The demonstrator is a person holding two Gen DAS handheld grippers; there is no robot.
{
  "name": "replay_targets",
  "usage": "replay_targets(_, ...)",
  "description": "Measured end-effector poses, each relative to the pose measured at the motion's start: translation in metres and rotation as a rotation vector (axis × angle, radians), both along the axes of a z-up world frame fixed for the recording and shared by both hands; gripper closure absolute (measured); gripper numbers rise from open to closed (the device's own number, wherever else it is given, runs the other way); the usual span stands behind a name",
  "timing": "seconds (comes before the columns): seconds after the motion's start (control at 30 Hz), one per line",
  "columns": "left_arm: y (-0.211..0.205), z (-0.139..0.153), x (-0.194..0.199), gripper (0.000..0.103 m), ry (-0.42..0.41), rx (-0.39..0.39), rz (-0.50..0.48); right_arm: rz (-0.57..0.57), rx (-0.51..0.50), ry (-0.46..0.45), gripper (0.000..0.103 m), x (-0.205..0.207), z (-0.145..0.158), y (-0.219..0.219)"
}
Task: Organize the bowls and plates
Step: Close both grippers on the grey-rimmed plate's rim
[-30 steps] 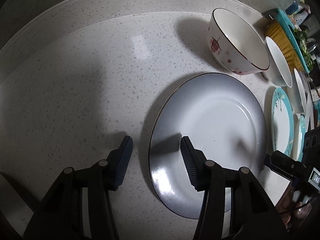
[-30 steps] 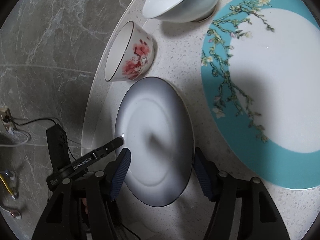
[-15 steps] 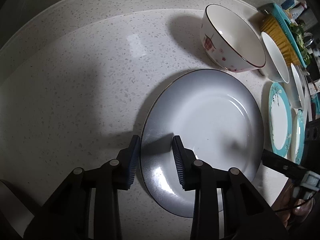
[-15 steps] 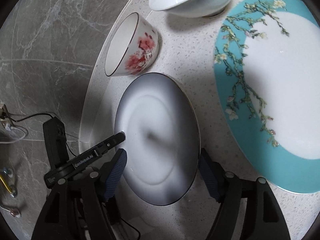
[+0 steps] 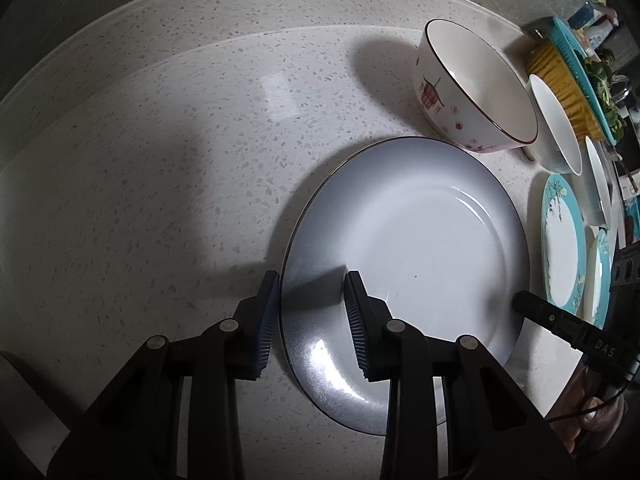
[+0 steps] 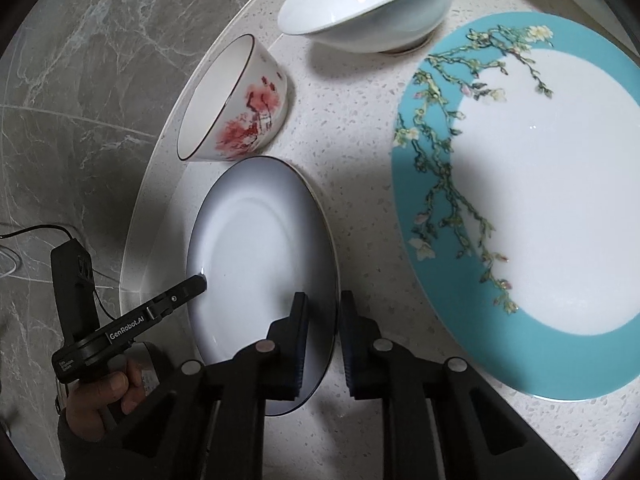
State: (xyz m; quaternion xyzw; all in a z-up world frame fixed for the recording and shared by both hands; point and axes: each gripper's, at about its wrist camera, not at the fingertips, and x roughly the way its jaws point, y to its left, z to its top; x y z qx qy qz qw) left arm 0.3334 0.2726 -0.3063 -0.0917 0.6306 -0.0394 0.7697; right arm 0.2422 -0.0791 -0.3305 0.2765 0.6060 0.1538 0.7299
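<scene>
A grey-rimmed white plate (image 5: 420,240) (image 6: 256,240) lies on the speckled round table (image 5: 160,160). My left gripper (image 5: 311,278) points steeply down over the plate's left rim. One pad sits outside the edge and the other on the inner face, pressing on it. My right gripper (image 6: 323,296) straddles the opposite rim. Its jaws are closing and the pads meet the rim. A right finger (image 5: 532,306) shows at that rim in the left wrist view. Likewise, a left finger (image 6: 188,286) touches the far rim in the right wrist view.
A red-blossom bowl (image 6: 240,100) (image 5: 472,92) stands close behind the plate, a white bowl (image 6: 368,4) beyond it. A large teal floral plate (image 6: 520,200) lies to the right. A teal-and-yellow basket (image 5: 560,76) sits at the back. The table edge drops to grey marble floor (image 6: 80,80).
The left jaws narrowed onto the plate's left rim. The right jaws went from wide around the plate to narrow on its right rim, and the right view tilted slightly.
</scene>
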Motion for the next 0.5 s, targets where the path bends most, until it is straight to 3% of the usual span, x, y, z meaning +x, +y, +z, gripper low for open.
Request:
replay_targets(0.27,-0.003,0.005,-0.016,0.075,-0.001,0.002,0.018,0.006,-0.028,-0.008,0.085,0.002,0.005,0.003)
replay_targets(0.5,-0.011,0.027,-0.043,0.076,-0.045,0.012,0.020,0.030,-0.034,-0.027,0.084,-0.007,0.018,0.009)
